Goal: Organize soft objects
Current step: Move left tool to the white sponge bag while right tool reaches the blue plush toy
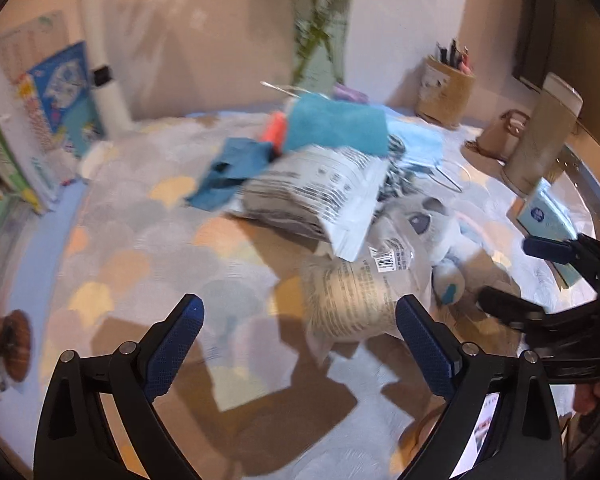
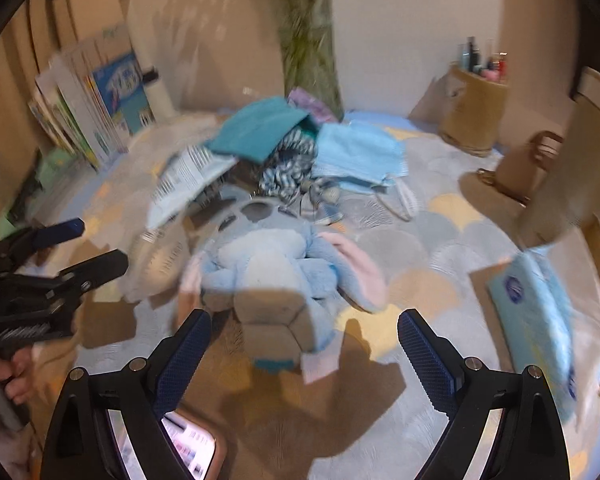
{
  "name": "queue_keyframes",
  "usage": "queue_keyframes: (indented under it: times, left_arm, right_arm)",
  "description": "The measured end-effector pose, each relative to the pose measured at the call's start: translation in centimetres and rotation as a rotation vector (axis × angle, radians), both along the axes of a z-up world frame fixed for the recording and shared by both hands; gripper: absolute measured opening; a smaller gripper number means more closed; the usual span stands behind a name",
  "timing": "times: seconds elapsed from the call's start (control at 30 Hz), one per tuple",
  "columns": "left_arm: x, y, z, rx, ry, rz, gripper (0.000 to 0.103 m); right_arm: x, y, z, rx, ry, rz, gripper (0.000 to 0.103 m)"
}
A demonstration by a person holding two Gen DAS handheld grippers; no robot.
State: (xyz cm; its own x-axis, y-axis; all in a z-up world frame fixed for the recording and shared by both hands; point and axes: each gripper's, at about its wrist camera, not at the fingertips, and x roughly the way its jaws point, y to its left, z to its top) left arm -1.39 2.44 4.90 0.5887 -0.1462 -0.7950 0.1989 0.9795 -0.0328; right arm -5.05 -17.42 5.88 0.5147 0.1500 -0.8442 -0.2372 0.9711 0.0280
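A heap of soft things lies on the patterned cloth: a teal towel (image 1: 336,128) (image 2: 260,128), light blue face masks (image 2: 360,152), a striped cloth (image 2: 288,164) and a printed white packet (image 1: 320,196). In front of the heap lies a pale blue plush toy (image 2: 276,256) with pink-lined ears, and beside it a crinkled clear bag (image 1: 356,292) with a barcode label. My left gripper (image 1: 300,312) is open above the cloth just left of that bag. My right gripper (image 2: 304,324) is open over the plush's near end, with nothing gripped. Each gripper shows in the other's view.
Books (image 1: 56,92) lean against the wall at the left. A glass vase (image 2: 308,60) with green stems stands at the back, and a woven pen holder (image 2: 476,112) at the back right. A blue tissue pack (image 2: 540,300) lies to the right. A phone (image 2: 188,452) sits under the right gripper.
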Motion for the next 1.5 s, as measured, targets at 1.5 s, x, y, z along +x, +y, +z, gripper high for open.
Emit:
queue_keyframes:
  times: [1.5]
  left_arm:
    - [2.5, 0.5, -4.4, -0.096, 0.012, 0.002, 0.101]
  right_arm:
    - [2.1, -1.4, -5.4, -0.051, -0.009, -0.001, 0.103]
